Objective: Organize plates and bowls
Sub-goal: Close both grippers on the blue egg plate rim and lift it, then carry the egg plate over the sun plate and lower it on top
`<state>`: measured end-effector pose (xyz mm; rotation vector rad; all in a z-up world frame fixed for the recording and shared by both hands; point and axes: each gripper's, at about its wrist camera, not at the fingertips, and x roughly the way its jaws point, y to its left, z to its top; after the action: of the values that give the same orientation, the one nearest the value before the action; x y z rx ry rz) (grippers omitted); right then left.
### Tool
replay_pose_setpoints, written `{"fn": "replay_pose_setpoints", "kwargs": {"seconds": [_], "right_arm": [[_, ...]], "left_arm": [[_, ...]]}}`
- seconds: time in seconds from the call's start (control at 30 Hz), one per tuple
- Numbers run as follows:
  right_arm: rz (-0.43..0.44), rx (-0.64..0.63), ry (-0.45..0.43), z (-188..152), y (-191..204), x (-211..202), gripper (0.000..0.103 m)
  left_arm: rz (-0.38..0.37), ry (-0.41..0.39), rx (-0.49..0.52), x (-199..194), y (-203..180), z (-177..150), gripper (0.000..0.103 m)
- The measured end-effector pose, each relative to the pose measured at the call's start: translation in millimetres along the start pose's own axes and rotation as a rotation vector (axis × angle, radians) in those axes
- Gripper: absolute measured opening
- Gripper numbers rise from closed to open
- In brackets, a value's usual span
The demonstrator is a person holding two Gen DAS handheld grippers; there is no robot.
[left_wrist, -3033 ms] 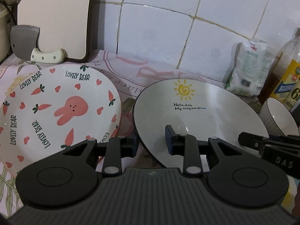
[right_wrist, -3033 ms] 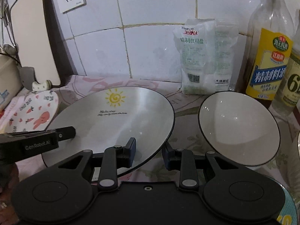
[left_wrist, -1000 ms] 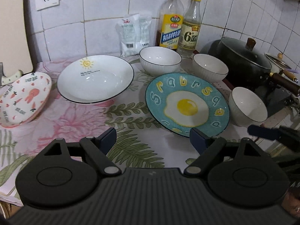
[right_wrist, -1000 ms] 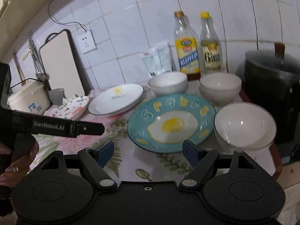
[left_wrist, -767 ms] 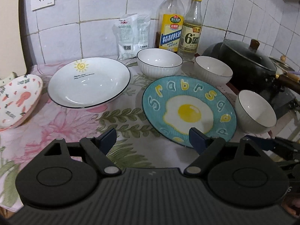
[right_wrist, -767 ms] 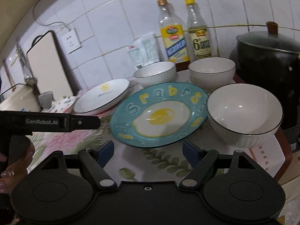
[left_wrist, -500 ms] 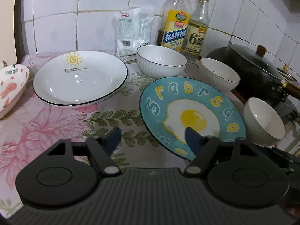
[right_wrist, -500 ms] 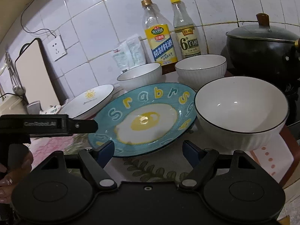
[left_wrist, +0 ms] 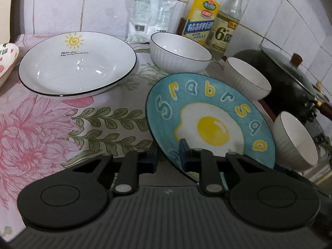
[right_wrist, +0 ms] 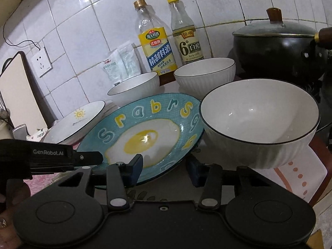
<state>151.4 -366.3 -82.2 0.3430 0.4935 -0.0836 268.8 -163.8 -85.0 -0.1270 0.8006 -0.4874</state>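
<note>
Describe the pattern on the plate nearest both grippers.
Teal plate with a fried egg and pastel letters; clearest in the left wrist view.

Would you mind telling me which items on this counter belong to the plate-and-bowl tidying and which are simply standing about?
Part of the job:
egg plate, its near rim between the left gripper fingers
sun plate
bunny plate
three white bowls

Just standing about:
two bottles
salt bags
black pot
cutting board

A blue fried-egg plate [left_wrist: 209,114] lies beside a white sun plate [left_wrist: 76,64] and three white bowls [left_wrist: 180,53].
</note>
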Motion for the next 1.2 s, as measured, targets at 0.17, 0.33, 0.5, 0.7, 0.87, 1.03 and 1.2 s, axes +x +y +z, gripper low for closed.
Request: {"fn": "replay_pose_setpoints", "kwargs": {"seconds": [0.17, 0.33, 0.5, 0.7, 0.87, 1.03, 1.2], "right_arm": [[-0.035, -0.010, -0.037, -5, 7, 3, 0.055], [-0.099, -0.010, -0.047, -5, 12, 2, 0.040], [-0.087, -0.021, -0.026, -6, 12, -5, 0.036], [-0.036, -0.002, 0.025, -6, 18, -13, 0.035], [-0.002, -0.014, 0.024, -9, 29, -26, 0.035], [0.037, -0.037, 0.018, -9, 46, -39, 0.035], [0.077, -0.054, 0.001, -3, 63, -53, 0.035]], "left_arm": [[0.002, -0.017, -0.014, 1, 1, 1, 0.019], [0.000, -0.027, -0.011, -1, 2, -2, 0.018], [0.003, -0.012, -0.001, -11, 4, -7, 0.019], [0.033, -0.005, -0.003, -31, 8, -15, 0.019], [0.047, -0.029, -0.006, -55, 12, -21, 0.019], [0.054, -0.050, -0.024, -81, 19, -24, 0.019], [0.056, -0.091, -0.036, -106, 27, -22, 0.019]]}}
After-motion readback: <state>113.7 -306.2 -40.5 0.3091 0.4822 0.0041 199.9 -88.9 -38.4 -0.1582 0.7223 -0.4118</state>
